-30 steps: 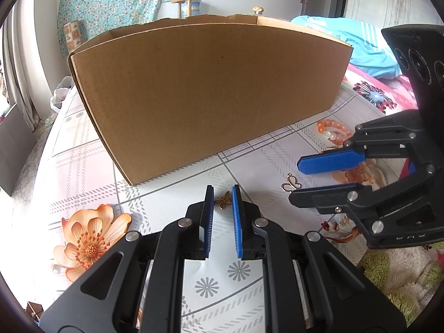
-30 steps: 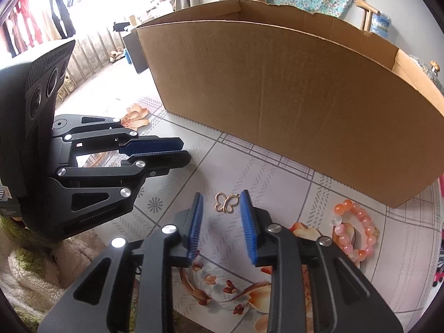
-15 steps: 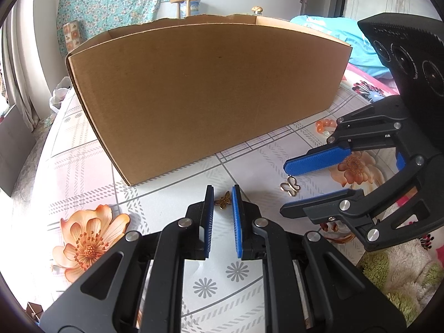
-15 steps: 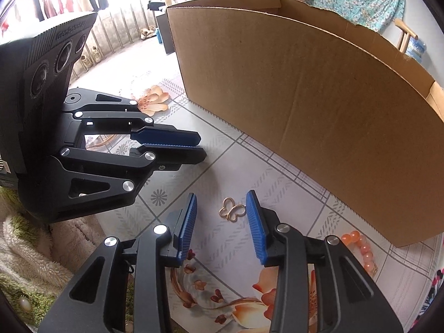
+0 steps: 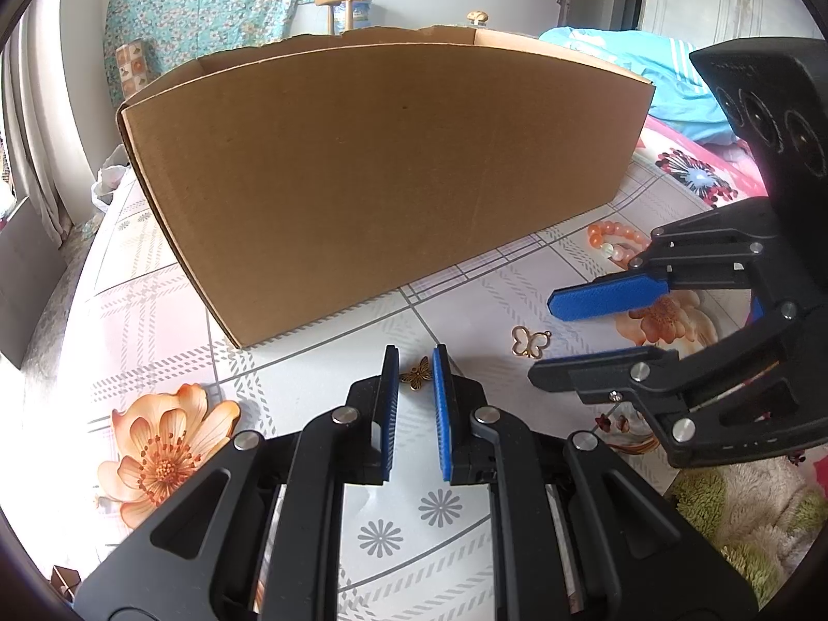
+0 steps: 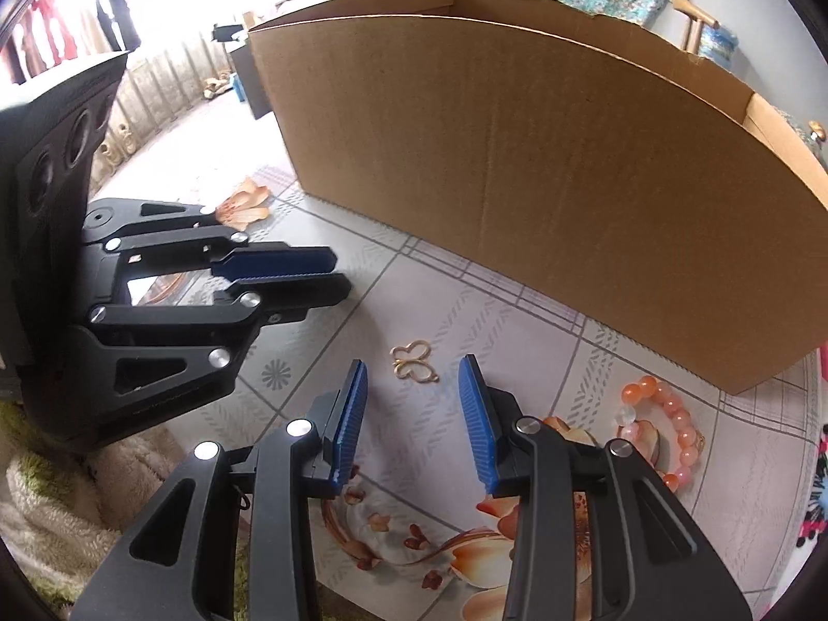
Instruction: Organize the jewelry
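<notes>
Two butterfly charms lie on the flower-printed counter (image 5: 171, 310) in front of a tall cardboard box (image 5: 383, 181), and I have a gripper lined up on each. My left gripper (image 5: 415, 370) brackets the bronze butterfly charm (image 5: 417, 375): the jaws stand only narrowly apart, one pad on each side of it, and I cannot tell whether they have pinched it or only frame it. My right gripper (image 6: 412, 393) has its jaws wide apart and holding nothing, with the gold outline butterfly (image 6: 413, 362) on the counter just ahead of the gap between them.

Both charms look like thin, stiff metal, very light and flat against the surface, so I judge they will slide or flip rather than lift if a pad catches an edge. The safest hold is probably across the wings at the body, tips low to the counter. The bronze piece is solid and dark with veined wings. The gold one is an open wire outline with a tiny hanging loop, which I would avoid squeezing, since the wire may bend.

A bracelet of orange beads (image 6: 660, 424) lies to the right, near the box's corner. It should be heavier and floppy, best taken across one side of the ring.
</notes>
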`<state>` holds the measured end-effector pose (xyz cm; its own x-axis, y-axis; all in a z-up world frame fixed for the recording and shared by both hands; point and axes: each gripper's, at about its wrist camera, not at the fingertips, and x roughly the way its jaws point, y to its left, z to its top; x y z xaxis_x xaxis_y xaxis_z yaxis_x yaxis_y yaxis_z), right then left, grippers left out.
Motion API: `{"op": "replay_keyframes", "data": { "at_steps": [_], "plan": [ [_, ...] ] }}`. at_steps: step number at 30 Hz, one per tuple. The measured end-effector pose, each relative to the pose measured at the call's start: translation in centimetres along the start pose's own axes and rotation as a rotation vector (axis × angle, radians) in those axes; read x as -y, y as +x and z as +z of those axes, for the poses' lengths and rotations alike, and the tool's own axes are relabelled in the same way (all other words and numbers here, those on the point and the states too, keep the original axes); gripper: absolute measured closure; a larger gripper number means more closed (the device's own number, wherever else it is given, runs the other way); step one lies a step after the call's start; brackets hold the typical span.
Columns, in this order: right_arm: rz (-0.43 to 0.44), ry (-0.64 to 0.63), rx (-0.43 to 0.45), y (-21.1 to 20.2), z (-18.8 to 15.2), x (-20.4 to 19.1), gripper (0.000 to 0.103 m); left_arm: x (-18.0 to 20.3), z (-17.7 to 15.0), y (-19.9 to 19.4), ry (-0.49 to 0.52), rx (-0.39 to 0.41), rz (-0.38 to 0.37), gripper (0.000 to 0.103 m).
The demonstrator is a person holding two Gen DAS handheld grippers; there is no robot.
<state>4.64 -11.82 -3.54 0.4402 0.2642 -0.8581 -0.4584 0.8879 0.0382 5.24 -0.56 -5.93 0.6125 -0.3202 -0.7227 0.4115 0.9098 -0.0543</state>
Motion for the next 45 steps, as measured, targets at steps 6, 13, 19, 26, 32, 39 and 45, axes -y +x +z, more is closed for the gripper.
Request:
{"op": "replay_keyframes", "data": {
  "at_steps": [6,13,19,26,32,39,45],
  "plan": [
    [-0.017,0.17,0.017,0.1,0.0,1.1,0.066,0.0,0.0,0.0,0.0,0.001,-0.001,0.091],
    [-0.05,0.254,0.039,0.0,-0.3,0.6,0.067,0.0,0.0,0.0,-0.001,0.001,-0.001,0.091],
    [-0.077,0.26,0.031,0.2,-0.4,-0.3,0.069,-0.1,-0.2,-0.2,-0.007,0.005,-0.004,0.091],
    [-0.126,0.253,0.057,1.7,0.6,-3.0,0.076,-0.5,-0.3,-0.4,-0.016,0.007,-0.003,0.091],
    [-0.16,0.236,0.074,2.3,1.0,-4.1,0.079,-0.7,-0.4,-0.4,-0.022,0.008,-0.004,0.091],
    [-0.151,0.214,0.076,2.7,1.2,-4.5,0.087,-0.7,-0.4,-0.5,-0.022,0.009,-0.004,0.091],
    [-0.115,0.235,0.078,3.0,1.3,-3.8,0.087,-0.7,-0.4,-0.5,-0.018,0.008,-0.002,0.091]
  ]
}}
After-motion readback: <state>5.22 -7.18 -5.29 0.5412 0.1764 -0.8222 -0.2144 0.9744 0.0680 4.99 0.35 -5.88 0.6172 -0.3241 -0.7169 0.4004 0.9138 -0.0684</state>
